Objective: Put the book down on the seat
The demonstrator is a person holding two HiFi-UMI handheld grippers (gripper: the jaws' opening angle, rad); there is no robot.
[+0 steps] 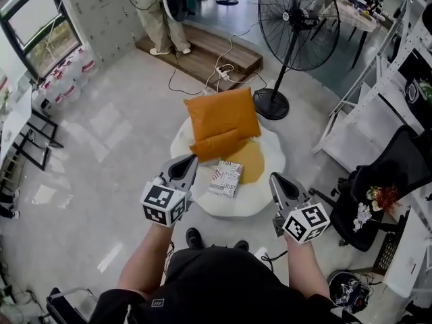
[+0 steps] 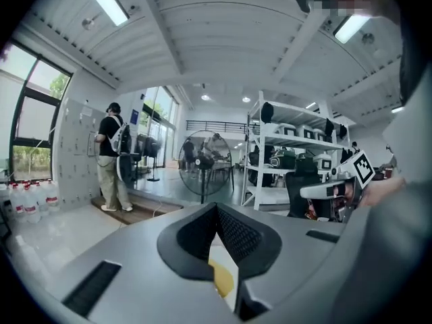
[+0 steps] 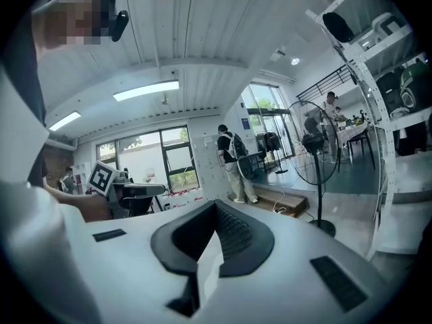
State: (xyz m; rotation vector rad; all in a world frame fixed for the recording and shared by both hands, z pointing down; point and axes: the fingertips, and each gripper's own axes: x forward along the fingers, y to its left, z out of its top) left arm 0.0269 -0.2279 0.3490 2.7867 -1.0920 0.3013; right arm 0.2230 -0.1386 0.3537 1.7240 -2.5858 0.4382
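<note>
Head view | white patterned book (image 1: 226, 178) flat on round white-and-yellow seat (image 1: 229, 205) | left gripper (image 1: 190, 159) clenched, empty | right gripper (image 1: 276, 179) clenched, empty

cushion (image 1: 223, 115) orange | seat (image 1: 233, 204) white, yellow centre | book (image 1: 225, 178) white, red-striped patch

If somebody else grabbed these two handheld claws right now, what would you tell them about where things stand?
Left gripper: jaws shut, empty, held by the seat's left side.
Right gripper: jaws shut, empty, by the seat's right edge.
Book: lying flat on the white seat, just in front of the orange cushion; neither gripper touches it.
Done: the book is down on the seat.
Left: nothing obvious; probably just draw both grippers away.
</note>
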